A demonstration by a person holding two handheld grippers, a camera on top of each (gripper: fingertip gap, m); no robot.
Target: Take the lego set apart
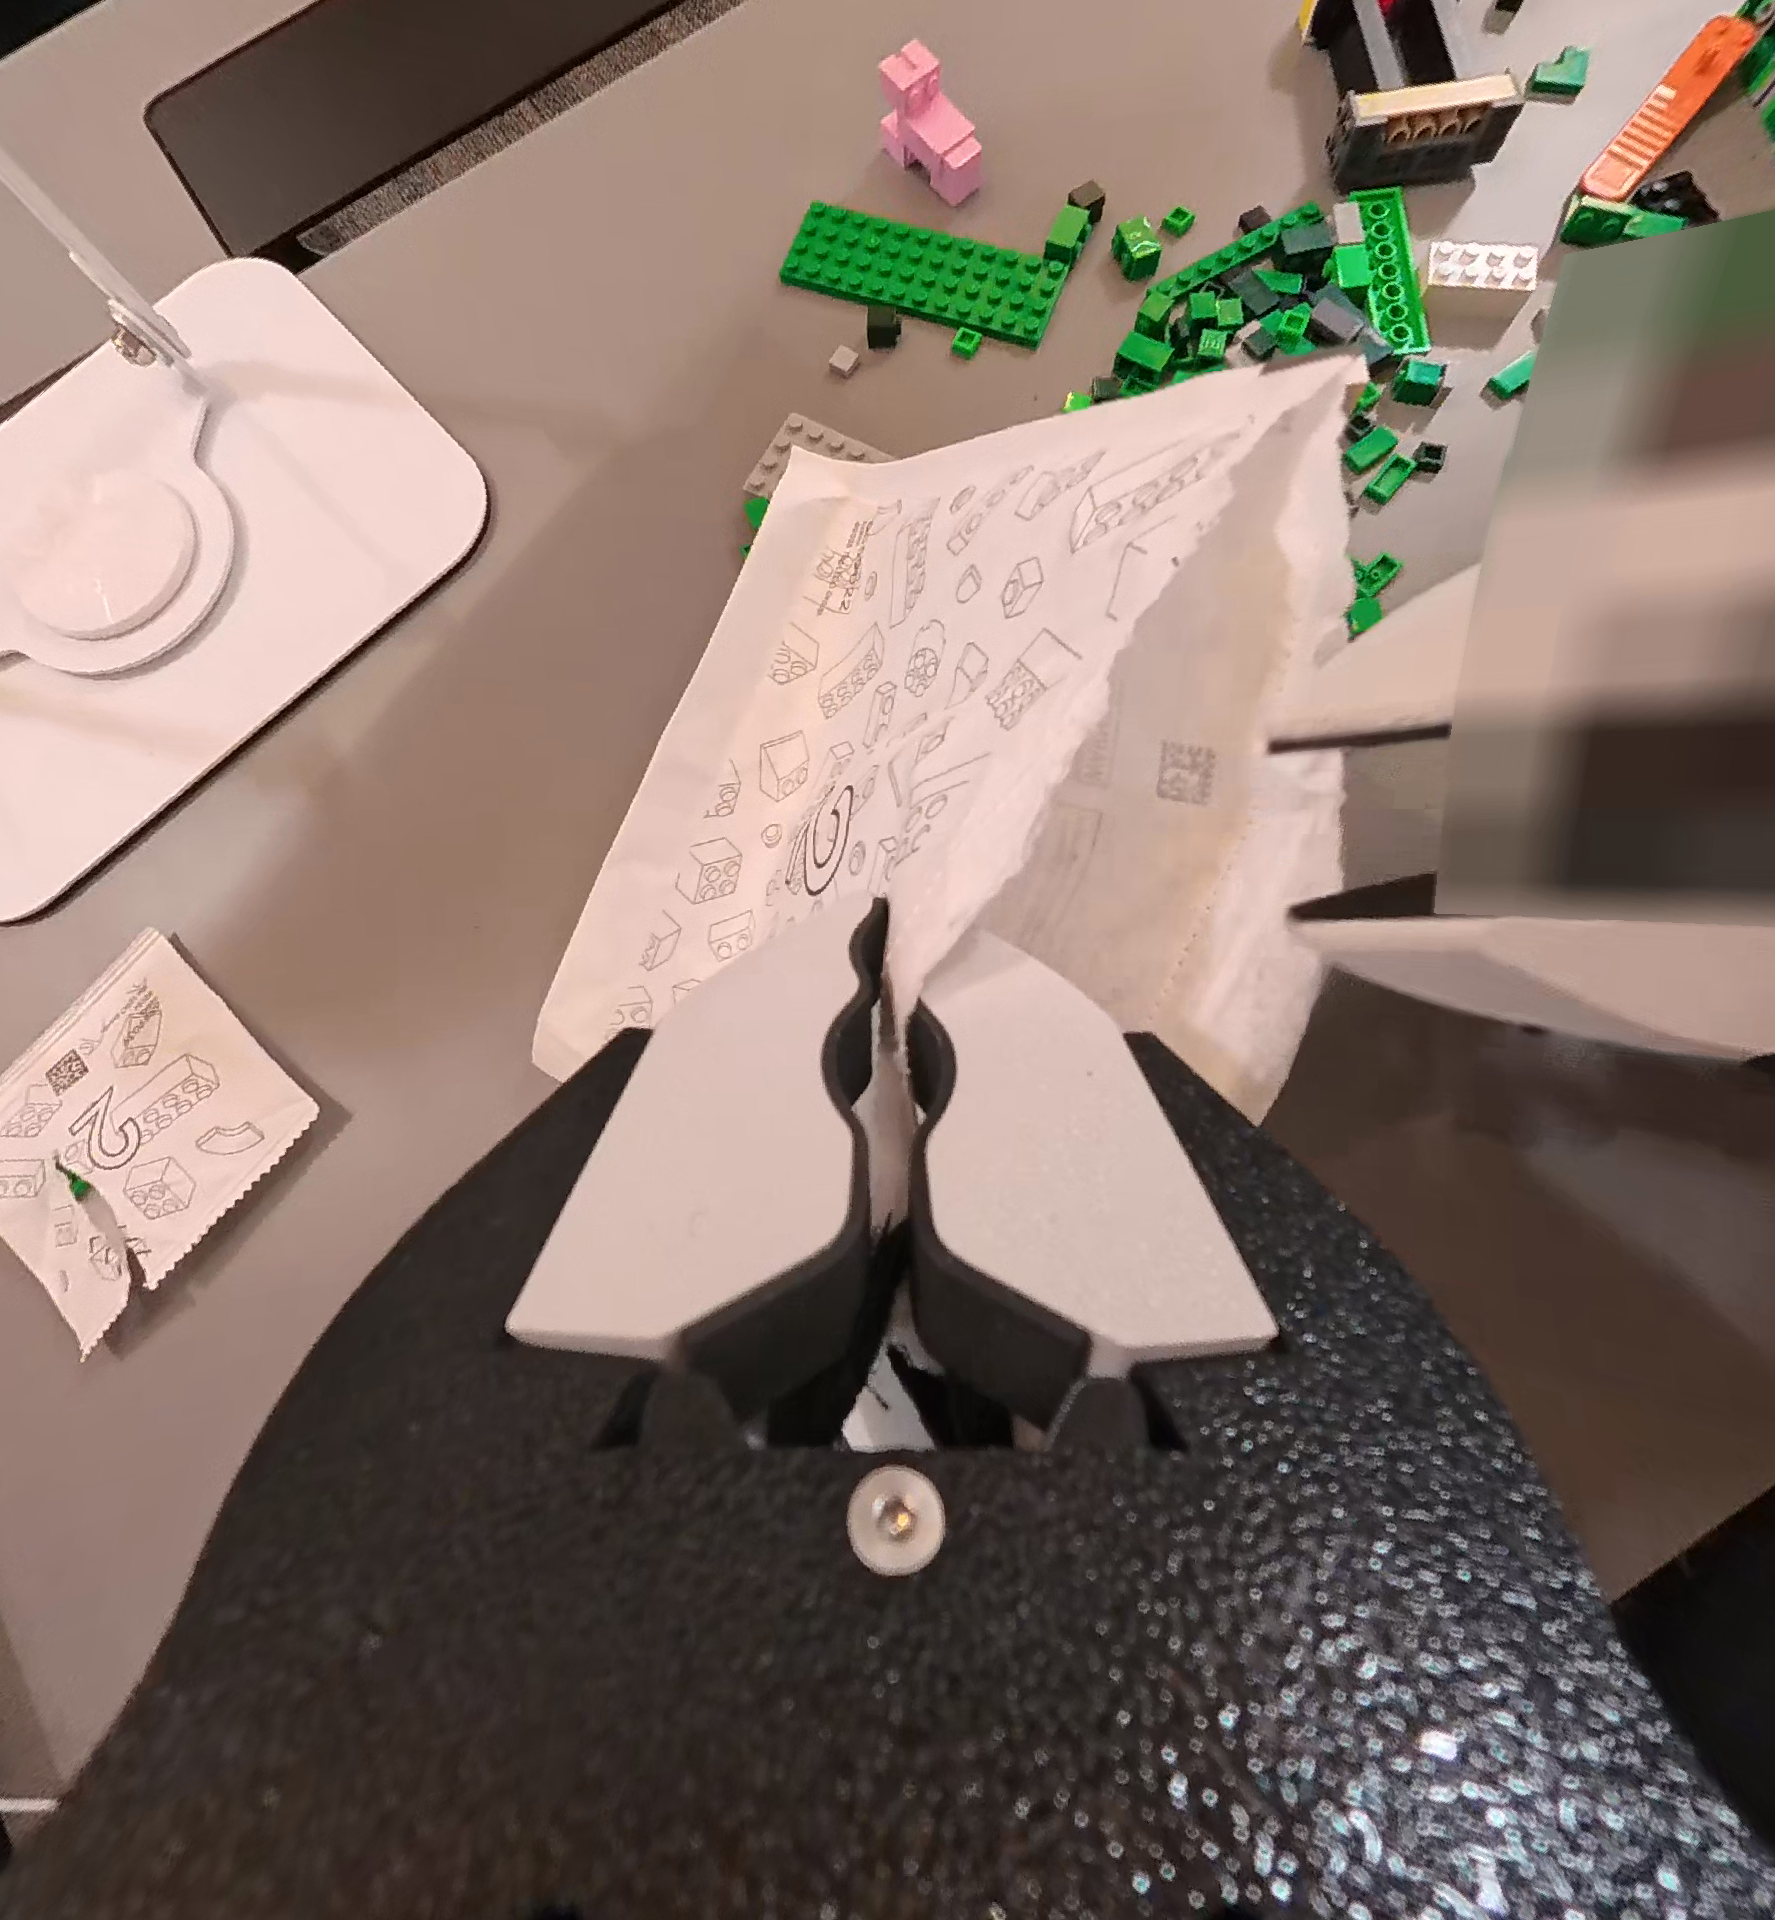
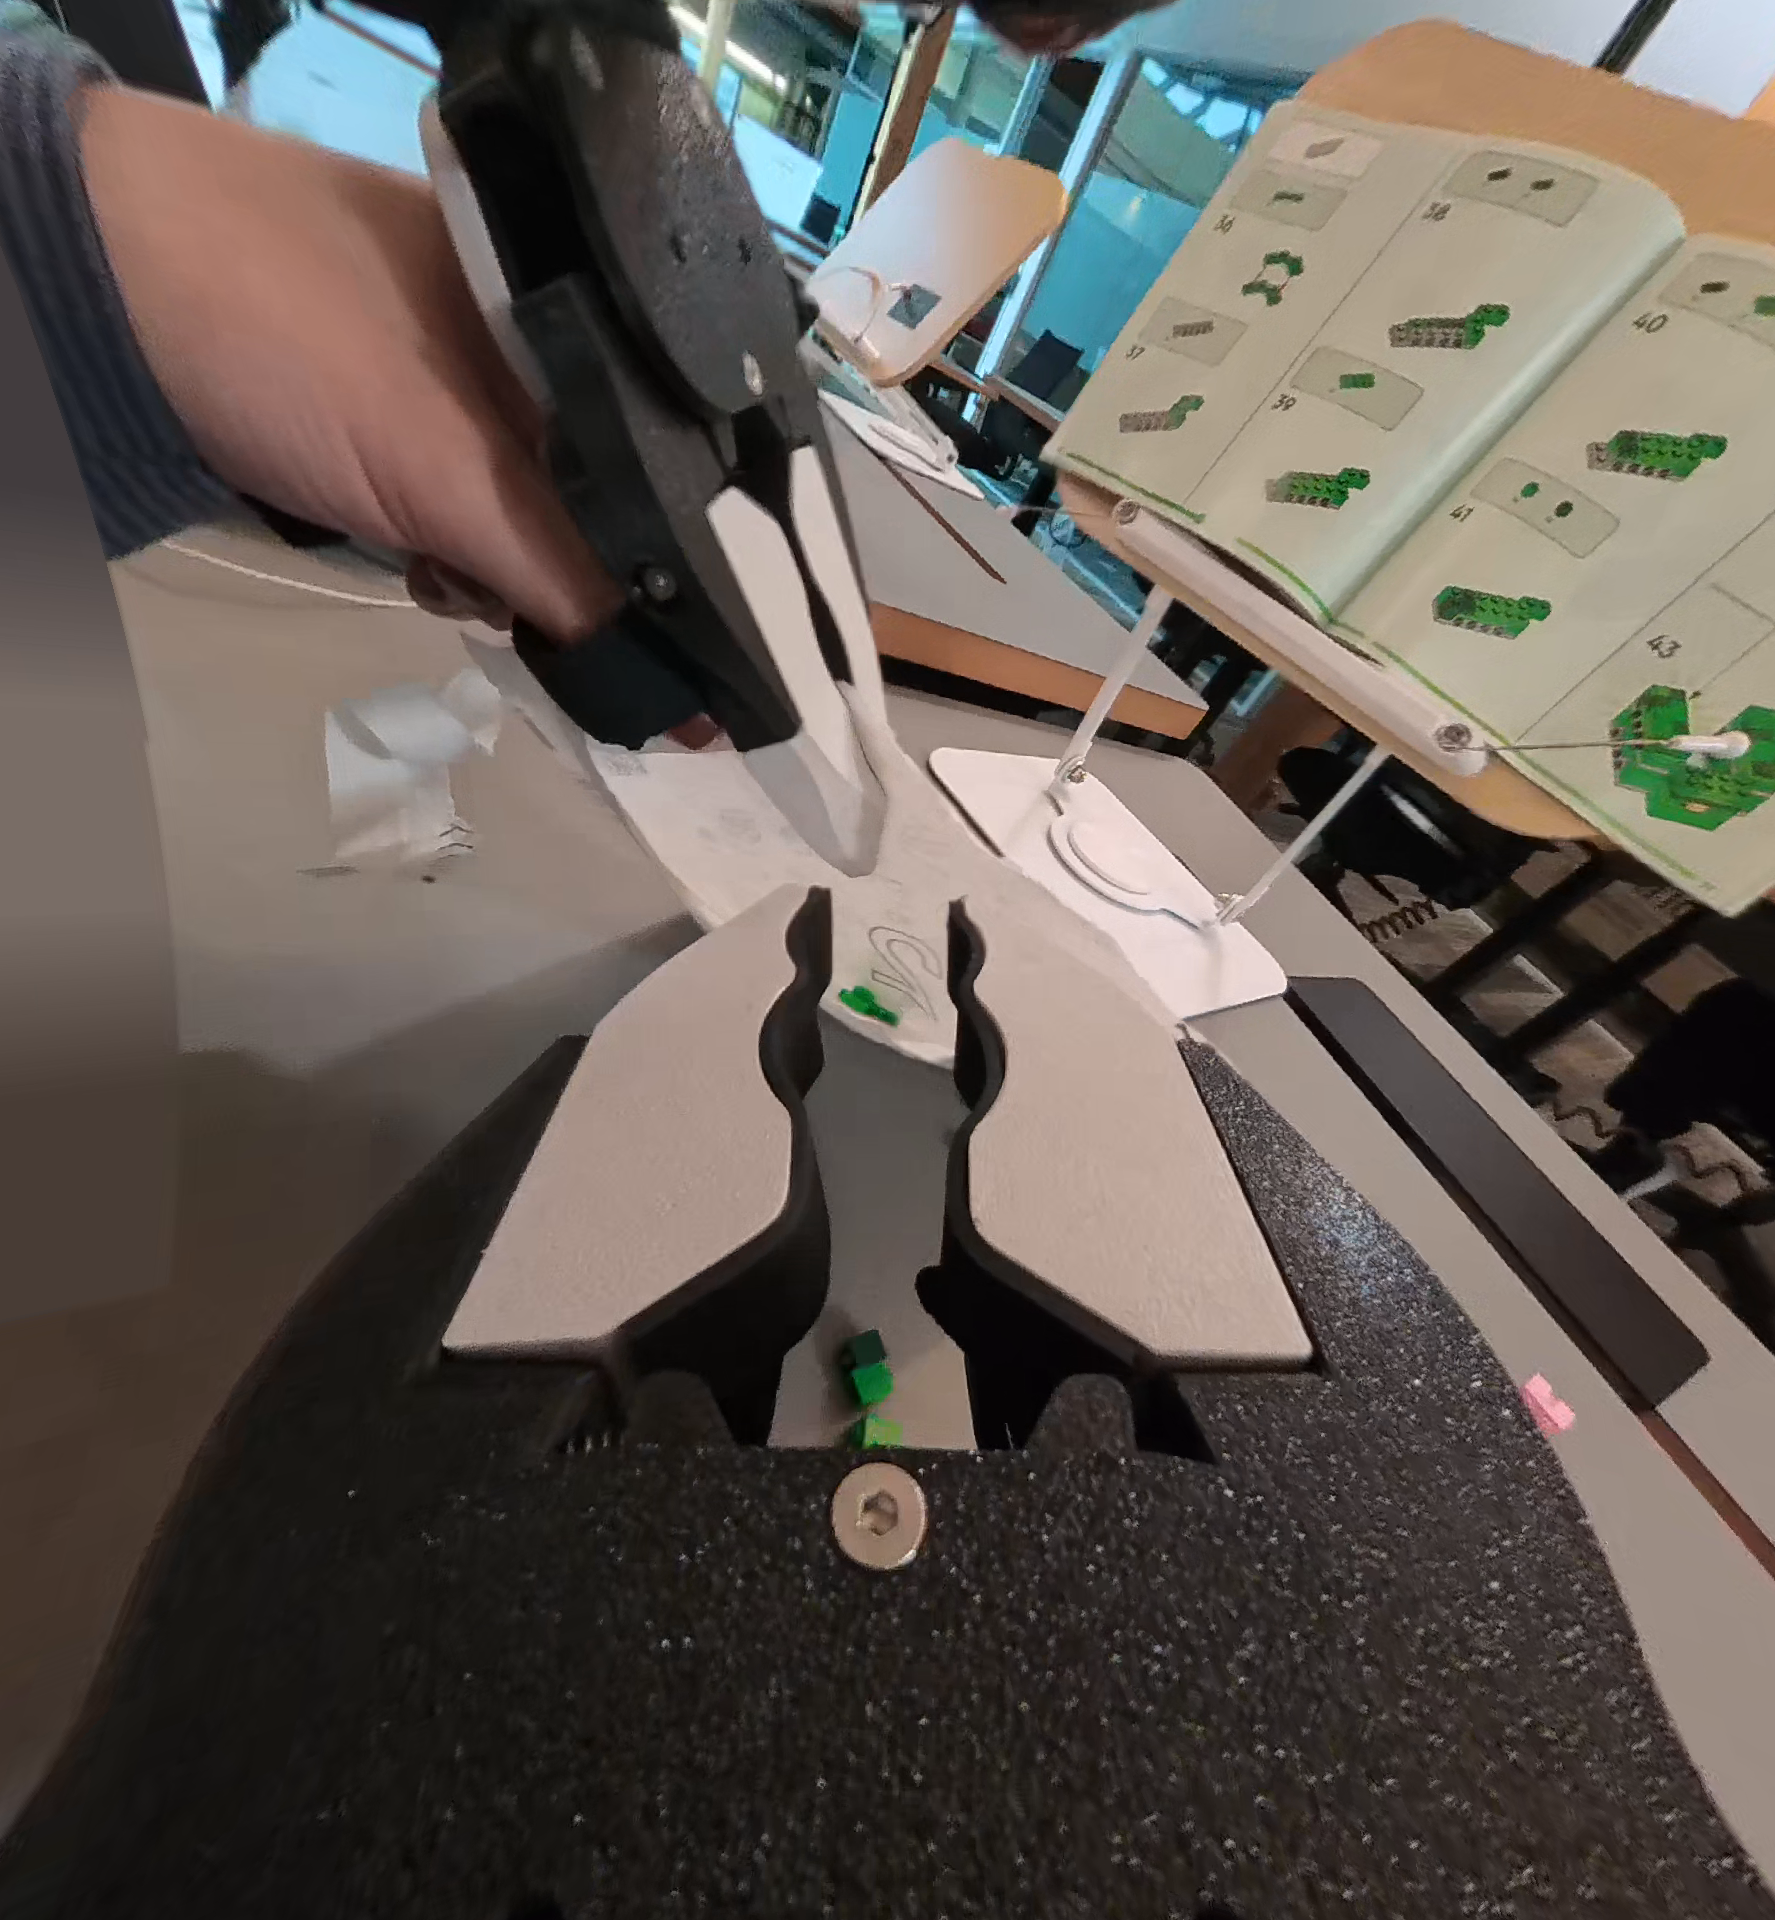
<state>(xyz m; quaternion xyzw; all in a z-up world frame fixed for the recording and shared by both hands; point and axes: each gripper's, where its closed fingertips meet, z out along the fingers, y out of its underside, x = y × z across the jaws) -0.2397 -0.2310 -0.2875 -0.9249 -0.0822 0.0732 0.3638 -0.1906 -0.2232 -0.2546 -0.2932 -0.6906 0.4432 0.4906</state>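
Observation:
My left gripper [image 1: 883,925] is shut on a torn white paper bag [image 1: 914,675] printed with brick drawings and holds it above the grey table. Behind the bag lie a pile of loose green Lego pieces [image 1: 1267,301], a green plate [image 1: 914,270] and a pink pig figure [image 1: 930,125]. My right gripper [image 2: 888,914] is open, low over the table, with the bag's lower end [image 2: 893,966] and a small green piece [image 2: 867,1003] between its fingertips. Its fingers [image 1: 1485,966] show at the bag's torn edge. The left gripper [image 2: 841,831] shows above, held by a hand.
An open instruction booklet [image 2: 1485,416] rests on a white stand [image 1: 166,582]. A small torn paper bag [image 1: 114,1132] lies at the left and crumpled paper [image 2: 405,758] farther back. An orange brick separator [image 1: 1672,104] and a dark partial build [image 1: 1423,114] lie at the far right. Loose green pieces [image 2: 867,1371] lie under my right gripper. Some 6 cm of space lies between my two pairs of fingers. The green plate [image 1: 914,270] is about equally far from each gripper, around 25 cm. Left tips and right tips are each some 30 cm from the pink pig figure [image 1: 930,125].

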